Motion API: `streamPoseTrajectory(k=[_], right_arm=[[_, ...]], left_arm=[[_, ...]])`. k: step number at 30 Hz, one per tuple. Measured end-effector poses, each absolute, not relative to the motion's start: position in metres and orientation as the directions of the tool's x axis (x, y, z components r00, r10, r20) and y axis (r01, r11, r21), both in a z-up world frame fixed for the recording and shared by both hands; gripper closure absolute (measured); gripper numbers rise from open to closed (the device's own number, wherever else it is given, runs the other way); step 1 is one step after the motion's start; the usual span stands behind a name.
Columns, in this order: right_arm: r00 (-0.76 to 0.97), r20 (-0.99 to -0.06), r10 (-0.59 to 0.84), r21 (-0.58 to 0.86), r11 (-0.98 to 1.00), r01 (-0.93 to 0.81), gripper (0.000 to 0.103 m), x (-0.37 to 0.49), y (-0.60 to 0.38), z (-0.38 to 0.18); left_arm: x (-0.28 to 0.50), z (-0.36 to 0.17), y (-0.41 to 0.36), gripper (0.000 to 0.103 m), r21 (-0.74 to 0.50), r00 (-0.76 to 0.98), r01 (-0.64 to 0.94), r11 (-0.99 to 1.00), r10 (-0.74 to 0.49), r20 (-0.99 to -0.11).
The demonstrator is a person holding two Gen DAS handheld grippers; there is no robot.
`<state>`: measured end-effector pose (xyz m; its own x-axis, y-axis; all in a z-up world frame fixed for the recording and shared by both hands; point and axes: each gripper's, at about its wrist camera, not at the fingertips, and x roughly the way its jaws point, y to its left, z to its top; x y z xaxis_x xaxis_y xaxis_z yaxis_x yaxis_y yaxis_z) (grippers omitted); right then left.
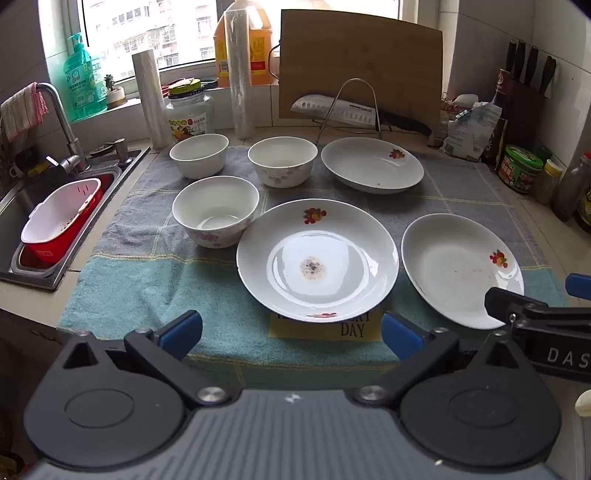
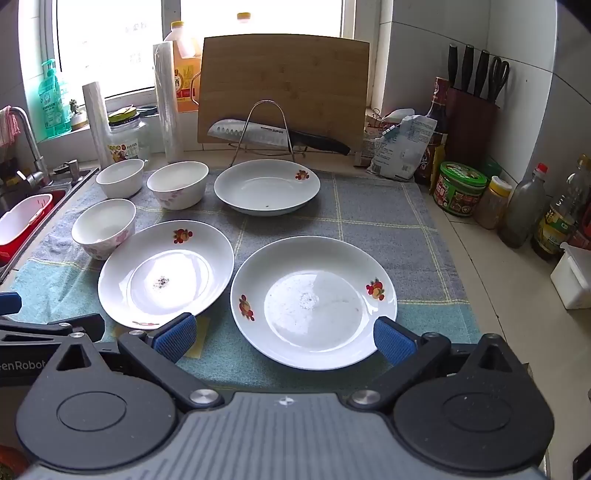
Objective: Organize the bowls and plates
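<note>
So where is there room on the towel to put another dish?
Bare towel lies right of the far plate and beyond the near right plate. A strip lies left of the dirty plate. It's crowded around the three bowls.

Your left wrist camera sits just behind the left tool (image 1: 291,334) and looks forward and downward along its fingers, from above the near edge of the surface (image 1: 491,369). It faces the window (image 1: 155,33) at the far edge, with the sink (image 1: 22,258) at its left. Your right wrist camera rides the right tool (image 2: 284,336) the same way, set further toward the right edge, close over the near-right plate (image 2: 314,302). Both views share the towel (image 1: 147,280), all three plates and three bowls, the cutting board (image 1: 360,66) and the window. Each view catches the other tool at its side.
</note>
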<state>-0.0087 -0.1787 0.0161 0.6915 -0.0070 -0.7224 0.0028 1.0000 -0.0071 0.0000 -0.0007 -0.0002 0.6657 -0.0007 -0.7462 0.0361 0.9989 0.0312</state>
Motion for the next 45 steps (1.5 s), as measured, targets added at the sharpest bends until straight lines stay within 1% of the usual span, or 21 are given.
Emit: streamPoseTrajectory(k=[3, 4, 5, 7, 8, 45], right_arm=[[0.693, -0.721, -0.009, -0.011, 1.000, 0.002, 0.000, -0.0086, -0.1790, 0.0155], [0.693, -0.721, -0.008, -0.010, 1.000, 0.002, 0.000, -0.0084, -0.1792, 0.0152], [0.692, -0.722, -0.007, -0.009, 1.000, 0.002, 0.000, -0.0080, -0.1795, 0.0149], [0.696, -0.718, -0.008, -0.011, 1.000, 0.001, 0.000, -0.0100, -0.1785, 0.0177], [0.695, -0.719, -0.009, -0.011, 1.000, 0.001, 0.000, -0.0106, -0.1778, 0.0183], [0.708, -0.706, 0.005, 0.005, 1.000, -0.002, 0.000, -0.0112, -0.1808, 0.0205]], left_arm=[[-0.0004, -0.0005, -0.0029, 0.001, 0.031, 0.659, 0.035, 0.999, 0.000, -0.752], [-0.0010, 0.0002, 0.0032, 0.001, 0.003, 0.663, 0.038, 0.999, -0.023, -0.748], [-0.0017, 0.0006, 0.0042, 0.001, 0.003, 0.663, 0.037, 0.999, -0.022, -0.748], [-0.0037, 0.0016, 0.0068, 0.001, 0.004, 0.664, 0.038, 0.999, -0.022, -0.747], [-0.0008, 0.0017, 0.0000, 0.001, 0.023, 0.656, 0.033, 0.999, -0.004, -0.755], [-0.0024, 0.0049, 0.0019, 0.001, 0.020, 0.665, 0.023, 1.000, 0.000, -0.747]])
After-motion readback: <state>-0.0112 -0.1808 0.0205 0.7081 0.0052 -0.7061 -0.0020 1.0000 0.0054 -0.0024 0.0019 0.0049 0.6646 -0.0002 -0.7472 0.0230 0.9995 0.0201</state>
